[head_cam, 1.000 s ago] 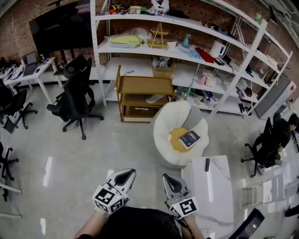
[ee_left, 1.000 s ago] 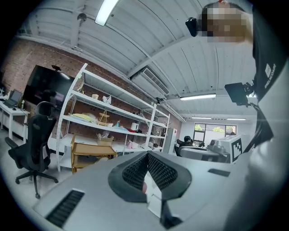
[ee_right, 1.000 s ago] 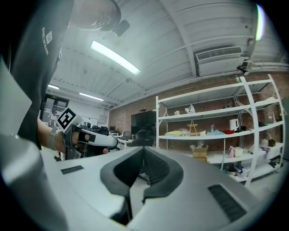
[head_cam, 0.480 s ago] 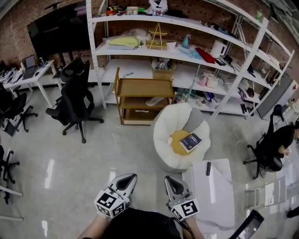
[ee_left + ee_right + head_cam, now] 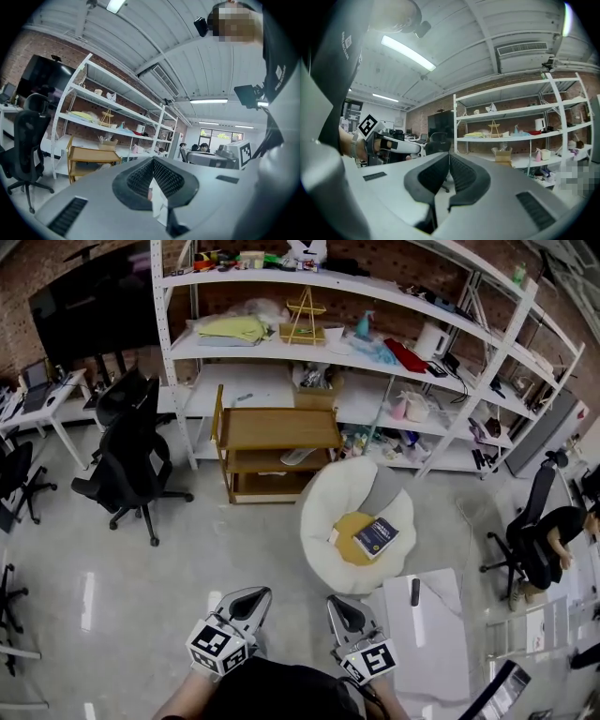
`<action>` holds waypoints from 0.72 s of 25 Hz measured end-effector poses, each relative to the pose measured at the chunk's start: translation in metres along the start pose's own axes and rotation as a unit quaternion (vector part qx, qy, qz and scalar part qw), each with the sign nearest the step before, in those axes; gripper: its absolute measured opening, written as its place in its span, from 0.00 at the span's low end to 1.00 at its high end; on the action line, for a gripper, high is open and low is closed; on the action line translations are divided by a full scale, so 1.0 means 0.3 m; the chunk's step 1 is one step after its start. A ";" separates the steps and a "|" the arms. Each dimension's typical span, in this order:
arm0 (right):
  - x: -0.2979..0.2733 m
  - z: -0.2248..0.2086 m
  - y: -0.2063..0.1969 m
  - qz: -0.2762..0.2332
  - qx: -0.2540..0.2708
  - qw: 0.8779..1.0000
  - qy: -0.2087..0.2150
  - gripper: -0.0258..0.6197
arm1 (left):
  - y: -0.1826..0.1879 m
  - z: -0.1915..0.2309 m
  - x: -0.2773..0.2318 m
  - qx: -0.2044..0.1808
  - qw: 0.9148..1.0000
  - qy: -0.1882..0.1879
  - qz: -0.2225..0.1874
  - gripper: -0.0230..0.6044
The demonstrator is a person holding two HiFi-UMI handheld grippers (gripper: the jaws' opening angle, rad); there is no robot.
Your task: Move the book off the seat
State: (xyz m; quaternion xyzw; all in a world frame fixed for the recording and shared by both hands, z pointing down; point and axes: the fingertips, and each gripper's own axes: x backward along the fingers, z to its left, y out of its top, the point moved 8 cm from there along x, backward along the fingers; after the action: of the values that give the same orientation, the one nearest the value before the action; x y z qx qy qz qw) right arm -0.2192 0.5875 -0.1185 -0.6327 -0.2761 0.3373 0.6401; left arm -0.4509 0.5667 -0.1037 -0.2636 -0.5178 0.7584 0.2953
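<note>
The book (image 5: 377, 536) lies flat on a yellow cushion (image 5: 345, 529) in the round white seat (image 5: 323, 491). It sits a bit to the 3 o'clock side of the seat, with one corner past the cushion's edge. Nothing is touching it.

A white table (image 5: 433, 638) stands at 5 o'clock from the seat, with a small black remote (image 5: 414, 592) on it. A wooden cart (image 5: 277, 427) stands at 11 o'clock.

The left gripper (image 5: 246, 596) and the right gripper (image 5: 339, 606) are well away from the book, which is at about 1 o'clock from them. Both have their jaws closed tight and hold nothing.

If the jaws are not opened in time, they would likely just push the book and not grab it. The cushion looks soft, so a push could slide the book deeper into the seat. If only the top cover is pinched, the book may flop open and fall. The right gripper could also bump the table or knock the remote on the way in.
</note>
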 end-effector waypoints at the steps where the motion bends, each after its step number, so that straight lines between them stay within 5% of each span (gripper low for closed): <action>1: -0.033 -0.013 0.003 0.003 -0.001 1.000 -0.003 0.06 | 0.014 0.034 -0.019 0.001 1.000 -0.002 0.002 0.05; 18: -0.627 -0.153 0.027 0.021 0.005 0.999 -0.049 0.06 | 0.195 0.604 -0.321 0.011 0.997 -0.070 0.033 0.05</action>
State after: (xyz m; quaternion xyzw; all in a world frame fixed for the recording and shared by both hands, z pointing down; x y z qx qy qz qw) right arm -0.3007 0.4118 -0.1148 -0.6182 -0.2919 0.3827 0.6215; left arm -0.5228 0.3663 -0.0908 -0.2229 -0.5197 0.7902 0.2363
